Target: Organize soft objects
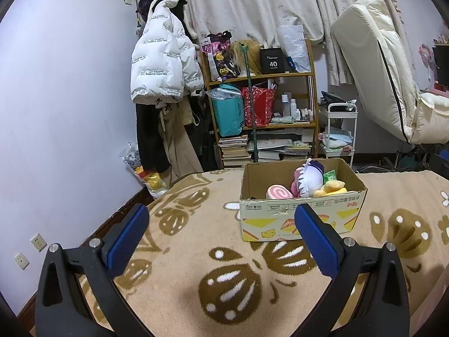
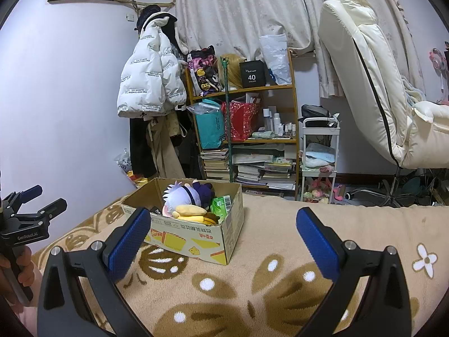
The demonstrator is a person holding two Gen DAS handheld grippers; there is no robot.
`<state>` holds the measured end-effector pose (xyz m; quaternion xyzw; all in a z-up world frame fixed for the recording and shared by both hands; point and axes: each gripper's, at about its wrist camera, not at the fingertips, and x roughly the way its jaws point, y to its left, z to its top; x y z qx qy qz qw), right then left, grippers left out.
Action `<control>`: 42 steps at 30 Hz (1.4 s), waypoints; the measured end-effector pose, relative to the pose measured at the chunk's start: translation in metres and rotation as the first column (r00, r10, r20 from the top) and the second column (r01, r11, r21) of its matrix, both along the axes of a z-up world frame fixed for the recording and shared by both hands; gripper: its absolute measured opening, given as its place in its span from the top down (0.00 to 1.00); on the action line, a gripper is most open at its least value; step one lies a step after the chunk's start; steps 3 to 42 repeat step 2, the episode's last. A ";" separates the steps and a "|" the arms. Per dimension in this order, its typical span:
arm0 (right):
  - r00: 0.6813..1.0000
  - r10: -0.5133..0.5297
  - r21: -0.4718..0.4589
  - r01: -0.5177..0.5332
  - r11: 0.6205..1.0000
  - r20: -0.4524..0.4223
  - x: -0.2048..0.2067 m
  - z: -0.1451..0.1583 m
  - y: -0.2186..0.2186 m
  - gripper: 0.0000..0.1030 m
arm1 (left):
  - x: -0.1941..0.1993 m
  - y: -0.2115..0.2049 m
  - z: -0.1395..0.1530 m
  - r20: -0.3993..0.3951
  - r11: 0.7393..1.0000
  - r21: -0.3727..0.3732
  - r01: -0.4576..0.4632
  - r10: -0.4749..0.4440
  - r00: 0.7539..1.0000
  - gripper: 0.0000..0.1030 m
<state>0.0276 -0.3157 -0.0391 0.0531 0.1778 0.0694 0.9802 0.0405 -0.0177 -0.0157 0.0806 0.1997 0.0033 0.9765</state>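
A cardboard box [image 1: 300, 219] stands on the beige patterned blanket [image 1: 196, 252]. It holds soft toys: a pink swirl roll plush [image 1: 279, 191], a white and purple doll plush [image 1: 308, 178], a yellow plush [image 1: 331, 187] and a green packet [image 1: 329, 175]. In the right wrist view the box [image 2: 196, 238] shows the doll plush [image 2: 185, 195], the yellow plush [image 2: 190, 211] and the green packet [image 2: 221, 206]. My left gripper [image 1: 221, 221] is open and empty, just short of the box. My right gripper [image 2: 223, 224] is open and empty, to the right of the box. The left gripper also shows at the left edge of the right wrist view [image 2: 28, 207].
Beyond the bed stand a wooden shelf [image 1: 261, 104] with bags, bottles and books, a white jacket [image 1: 165, 59] on a rack, a small white cart [image 1: 339, 129] and a cream reclining chair [image 1: 393, 84]. The wall [image 1: 64, 98] is on the left.
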 end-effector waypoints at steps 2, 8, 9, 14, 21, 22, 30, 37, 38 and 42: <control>1.000 0.000 0.000 0.000 1.000 -0.002 0.000 -0.001 0.001 0.00 | 0.000 0.000 -0.001 -0.004 1.000 -0.002 -0.001 0.001 1.000 0.01; 1.000 0.000 0.000 0.000 1.000 -0.002 0.000 -0.001 0.001 0.00 | 0.000 0.000 -0.001 -0.004 1.000 -0.002 -0.001 0.001 1.000 0.01; 1.000 0.000 0.000 0.000 1.000 -0.002 0.000 -0.001 0.001 0.00 | 0.000 0.000 -0.001 -0.004 1.000 -0.002 -0.001 0.001 1.000 0.01; 1.000 0.000 0.000 0.000 1.000 -0.002 0.000 -0.001 0.001 0.00 | 0.000 0.000 -0.001 -0.004 1.000 -0.002 -0.001 0.001 1.000 0.01; 1.000 0.000 0.000 0.000 1.000 -0.002 0.000 -0.001 0.001 0.00 | 0.000 0.000 -0.001 -0.004 1.000 -0.002 -0.001 0.001 1.000 0.01; 1.000 0.000 0.000 0.000 1.000 -0.002 0.000 -0.001 0.001 0.00 | 0.000 0.000 -0.001 -0.004 1.000 -0.002 -0.001 0.001 1.000 0.01; 1.000 0.000 0.000 0.000 1.000 -0.002 0.000 -0.001 0.001 0.00 | 0.000 0.000 -0.001 -0.004 1.000 -0.002 -0.001 0.001 1.000 0.01; 1.000 0.000 0.000 0.000 1.000 -0.002 0.000 -0.001 0.001 0.00 | 0.000 0.000 -0.001 -0.004 1.000 -0.002 -0.001 0.001 1.000 0.01; 1.000 0.000 0.000 0.000 1.000 -0.002 0.000 -0.001 0.001 0.00 | 0.000 0.000 -0.001 -0.004 1.000 -0.002 -0.001 0.001 1.000 0.01; 1.000 0.000 0.000 0.000 1.000 -0.002 0.000 -0.001 0.001 0.00 | 0.000 0.000 -0.001 -0.004 1.000 -0.002 -0.001 0.001 1.000 0.01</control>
